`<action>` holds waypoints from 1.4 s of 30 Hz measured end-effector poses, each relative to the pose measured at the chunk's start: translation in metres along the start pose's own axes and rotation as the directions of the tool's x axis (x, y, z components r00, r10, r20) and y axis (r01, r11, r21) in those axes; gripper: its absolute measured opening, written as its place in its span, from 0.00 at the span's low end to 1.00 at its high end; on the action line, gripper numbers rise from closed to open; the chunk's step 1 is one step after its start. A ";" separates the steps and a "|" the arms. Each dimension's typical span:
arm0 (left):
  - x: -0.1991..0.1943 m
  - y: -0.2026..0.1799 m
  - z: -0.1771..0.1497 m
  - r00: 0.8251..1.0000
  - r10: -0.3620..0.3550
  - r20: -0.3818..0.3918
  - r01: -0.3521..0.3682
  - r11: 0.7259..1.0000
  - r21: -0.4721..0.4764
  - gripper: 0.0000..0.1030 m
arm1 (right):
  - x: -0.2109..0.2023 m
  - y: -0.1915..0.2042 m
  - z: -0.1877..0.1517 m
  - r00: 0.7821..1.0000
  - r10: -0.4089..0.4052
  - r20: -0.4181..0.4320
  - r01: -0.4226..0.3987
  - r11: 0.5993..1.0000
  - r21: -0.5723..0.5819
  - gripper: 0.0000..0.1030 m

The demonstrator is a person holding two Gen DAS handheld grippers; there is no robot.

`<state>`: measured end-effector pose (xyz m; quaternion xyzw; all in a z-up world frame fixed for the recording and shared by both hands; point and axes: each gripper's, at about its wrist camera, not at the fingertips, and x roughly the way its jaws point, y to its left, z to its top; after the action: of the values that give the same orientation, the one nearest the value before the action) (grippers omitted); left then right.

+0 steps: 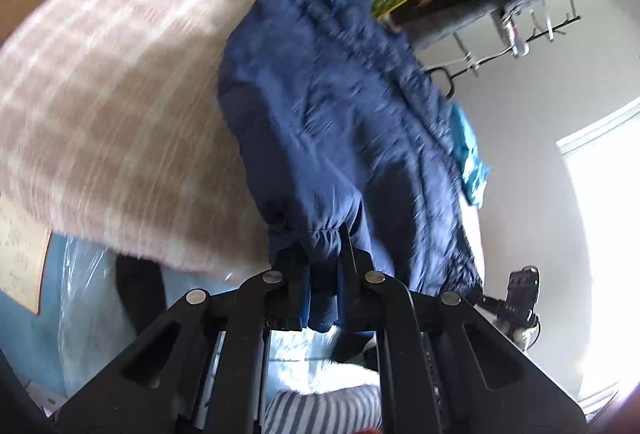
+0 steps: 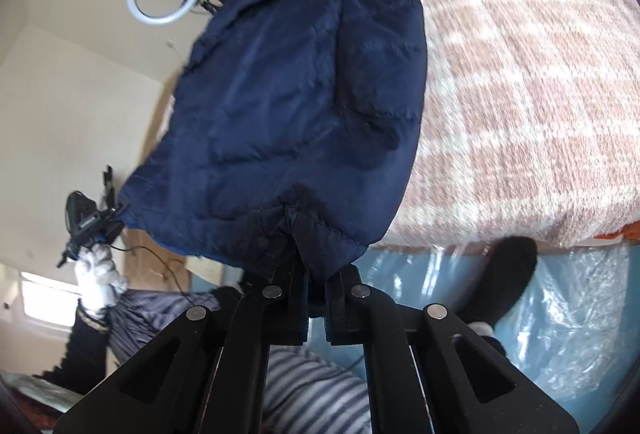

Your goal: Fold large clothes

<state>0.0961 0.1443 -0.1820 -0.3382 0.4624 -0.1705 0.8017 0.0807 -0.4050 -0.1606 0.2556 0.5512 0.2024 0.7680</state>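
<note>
Ahead of both tools lies the bed [image 2: 520, 94], covered in a nubby pink-and-cream checked blanket [image 1: 100, 106], a soft flat place for folding. The navy jacket [image 2: 296, 94], quilted, slick and puffy, stretches forward from the tools over the bed's near edge. The left tool [image 1: 324, 286] is clamped tight on its gathered hem; the right tool [image 2: 318, 298] pinches the hem further along, likely to spread the jacket square.
</note>
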 end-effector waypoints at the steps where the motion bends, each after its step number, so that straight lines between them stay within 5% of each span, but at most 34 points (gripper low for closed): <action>1: -0.003 -0.004 0.004 1.000 -0.011 0.012 0.011 1.000 0.003 0.07 | -0.005 0.003 0.003 1.000 0.014 0.019 -0.014 1.000 0.002 0.04; 8: -0.006 -0.041 0.046 0.994 -0.073 0.083 0.073 0.997 0.004 0.06 | -0.052 0.024 0.040 0.974 0.094 0.206 -0.098 0.995 0.012 0.03; 21: 0.005 -0.097 0.154 0.974 -0.058 0.219 0.048 0.997 0.053 0.06 | -0.087 0.065 0.152 0.921 0.024 0.389 -0.005 0.999 -0.049 0.03; 31: 0.045 -0.112 0.266 0.963 -0.028 0.266 0.021 0.999 0.033 0.06 | -0.079 0.087 0.266 0.900 -0.069 0.430 0.090 0.995 -0.029 0.03; 42: 0.163 -0.098 0.385 0.967 0.086 0.241 -0.093 0.995 0.020 0.05 | -0.003 0.061 0.407 0.889 -0.186 0.419 0.178 0.982 0.060 0.03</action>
<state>0.5135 0.1266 -0.0832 -0.3228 0.3744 -0.0993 0.8636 0.4643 -0.4279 -0.0145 0.2480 0.3953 0.0639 0.8821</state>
